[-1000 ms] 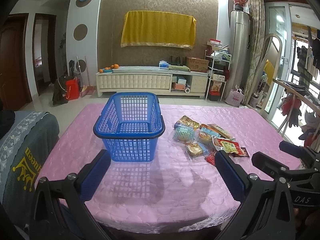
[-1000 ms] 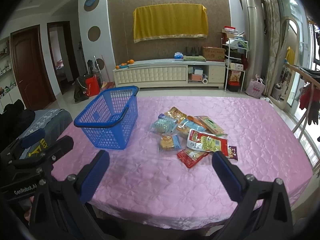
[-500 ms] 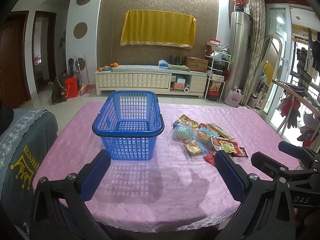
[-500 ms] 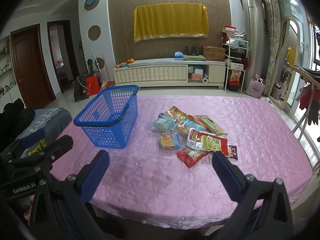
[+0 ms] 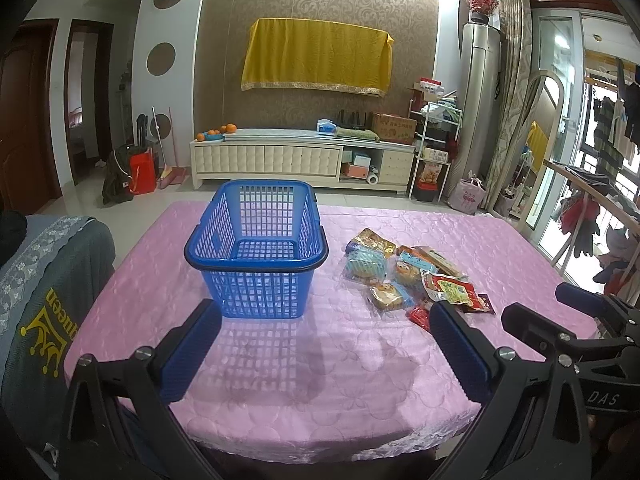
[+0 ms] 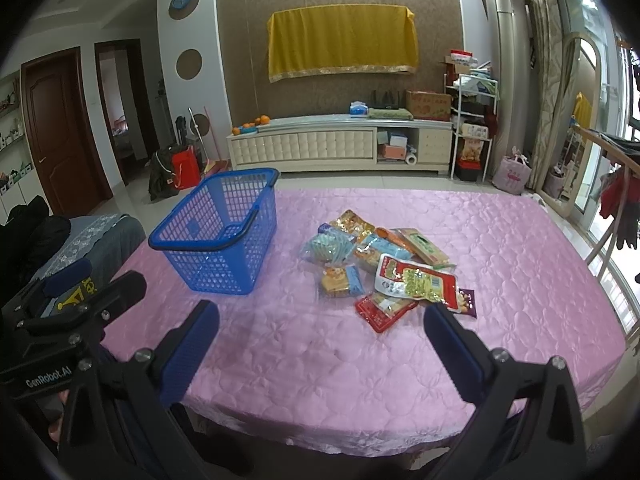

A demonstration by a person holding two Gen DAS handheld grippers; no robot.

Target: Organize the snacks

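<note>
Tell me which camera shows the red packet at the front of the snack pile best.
The right wrist view: the red packet lies in the open between the pads. In the left wrist view, the left gripper's right finger covers most of it, so only a corner shows.

Daylight from the windows on my right; ceiling glare top centre. Basket (image 5: 256, 248) casts a soft grid shadow toward me. Sharp centre, fisheye bending, black vignette corners.

A table under a quilted pink satin cloth (image 6: 400, 380) bears a blue plastic lattice basket (image 6: 224, 240) beside a heap of colourful snack packets (image 6: 384, 264).
</note>
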